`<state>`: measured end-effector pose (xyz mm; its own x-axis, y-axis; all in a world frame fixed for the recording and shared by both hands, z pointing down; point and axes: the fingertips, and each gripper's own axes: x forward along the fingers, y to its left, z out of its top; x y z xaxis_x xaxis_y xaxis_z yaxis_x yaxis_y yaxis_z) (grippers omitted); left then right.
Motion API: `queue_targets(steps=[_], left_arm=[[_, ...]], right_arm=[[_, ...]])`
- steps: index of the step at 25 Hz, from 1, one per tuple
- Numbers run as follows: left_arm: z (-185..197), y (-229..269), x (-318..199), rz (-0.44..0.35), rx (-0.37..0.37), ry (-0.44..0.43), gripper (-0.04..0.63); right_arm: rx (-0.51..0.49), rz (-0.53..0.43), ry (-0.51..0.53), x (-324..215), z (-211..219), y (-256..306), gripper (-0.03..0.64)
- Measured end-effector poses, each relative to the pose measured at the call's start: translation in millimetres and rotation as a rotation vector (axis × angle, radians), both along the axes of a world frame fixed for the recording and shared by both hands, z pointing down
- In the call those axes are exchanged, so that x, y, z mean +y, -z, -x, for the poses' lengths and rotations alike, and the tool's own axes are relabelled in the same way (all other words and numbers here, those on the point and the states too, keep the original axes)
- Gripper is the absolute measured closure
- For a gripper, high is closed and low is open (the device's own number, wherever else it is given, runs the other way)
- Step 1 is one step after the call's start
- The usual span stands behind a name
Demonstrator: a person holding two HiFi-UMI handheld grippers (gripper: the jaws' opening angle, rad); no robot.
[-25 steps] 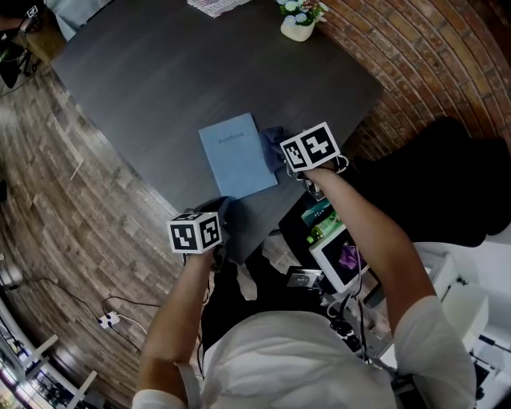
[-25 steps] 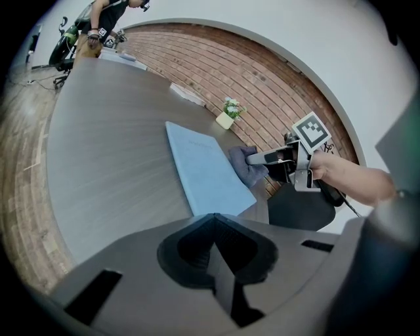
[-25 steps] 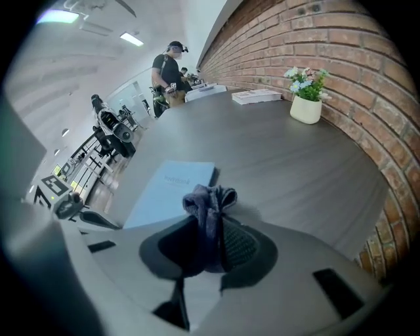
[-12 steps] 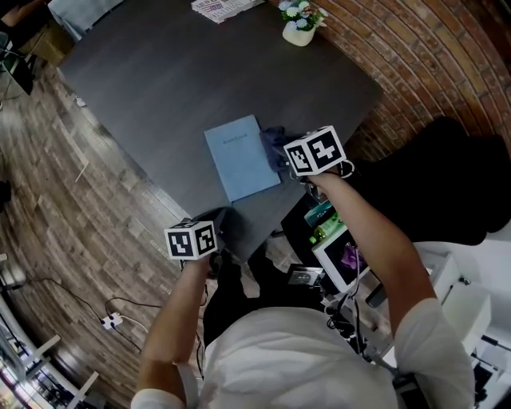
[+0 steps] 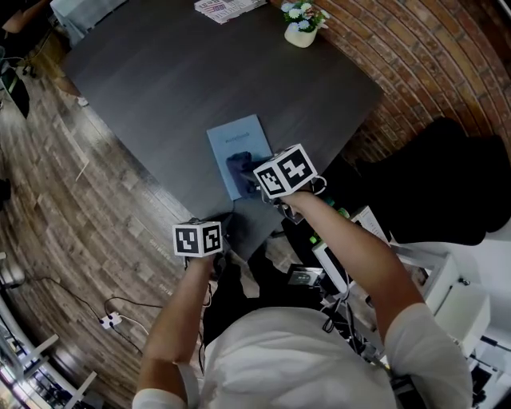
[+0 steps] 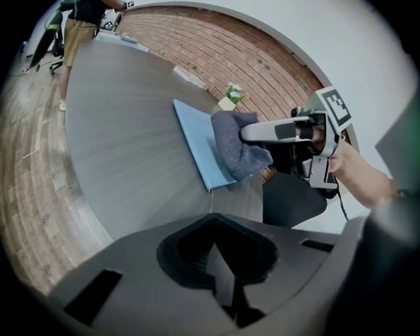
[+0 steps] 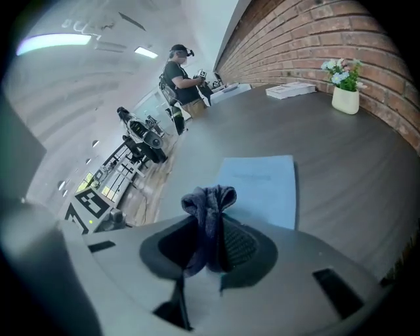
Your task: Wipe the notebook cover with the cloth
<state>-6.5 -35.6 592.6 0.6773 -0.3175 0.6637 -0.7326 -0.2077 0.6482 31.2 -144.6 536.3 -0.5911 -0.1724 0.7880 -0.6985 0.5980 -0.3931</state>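
In the head view the right gripper (image 5: pixel 270 173) has swung from just off the right edge of the blue notebook (image 5: pixel 238 140) to over its lower part. The dark cloth (image 5: pixel 240 167) that a second ago lay bunched beside the book now rests on the cover, so I judge the wiping has just begun, with the upper half of the cover not yet reached. The left gripper (image 5: pixel 198 238) has hardly shifted and hangs at the lower edge of the dark grey table (image 5: pixel 184 72), apart from the book. At the top of the frame stand a small flower pot (image 5: pixel 300 24) and a stack of printed papers (image 5: pixel 226 6); a wood-plank floor (image 5: pixel 56 176) fills the left and a brick wall (image 5: pixel 431 56) the upper right. In the left gripper view its own jaws are pressed together with nothing between them, and beyond them the cloth (image 6: pixel 240 143) sits on the right side of the notebook (image 6: pixel 195 138) under the right gripper's arm, with the pot (image 6: pixel 230 98) small behind. In the right gripper view the jaws are clamped on the cloth (image 7: pixel 209 213) – a tuft sticks up between them – and the notebook (image 7: pixel 262 182) lies flat just past it, while a standing person (image 7: pixel 180 69) and some equipment show at the upper left.
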Motion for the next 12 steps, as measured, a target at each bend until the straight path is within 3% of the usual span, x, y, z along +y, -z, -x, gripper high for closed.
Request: queue_targets(steps=[12], left_arm=[[1.5,-1.9,-0.5,0.009,-0.010,0.016,0.588]], right_arm=[[-0.027,0.085,0.029,21.8,31.0,-23.6,0.514]])
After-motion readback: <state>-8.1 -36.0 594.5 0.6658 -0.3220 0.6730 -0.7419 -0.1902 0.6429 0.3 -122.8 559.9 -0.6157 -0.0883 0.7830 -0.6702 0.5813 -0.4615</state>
